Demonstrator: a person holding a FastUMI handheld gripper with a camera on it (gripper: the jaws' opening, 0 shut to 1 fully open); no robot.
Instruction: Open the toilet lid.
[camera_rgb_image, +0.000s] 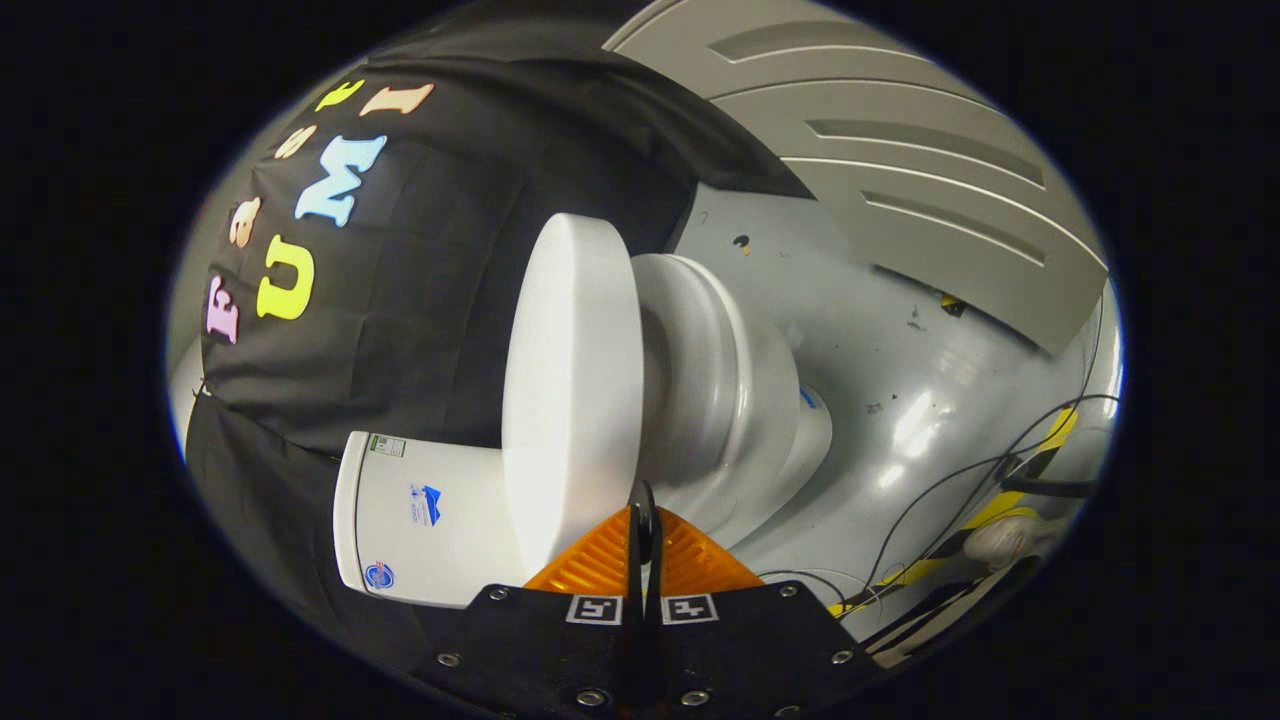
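Note:
The white toilet appears turned on its side because the view is rolled. Its lid (572, 380) lies down flat against the seat and bowl (725, 400), and the tank (420, 520) sits behind the lid, beside the fingers. My gripper (643, 505) is shut, its two fingers pressed together with nothing between them. The fingertips sit right at the lid's rim, at the seam where the lid meets the seat. I cannot tell whether they touch it.
The grey floor (900, 330) spreads beyond the bowl, with thin black cables (960, 480) and yellow-black tape (1000, 505) on it. A grey ribbed panel (900, 150) stands past the floor. The booth's black cloth wall (420, 280) hangs behind the tank.

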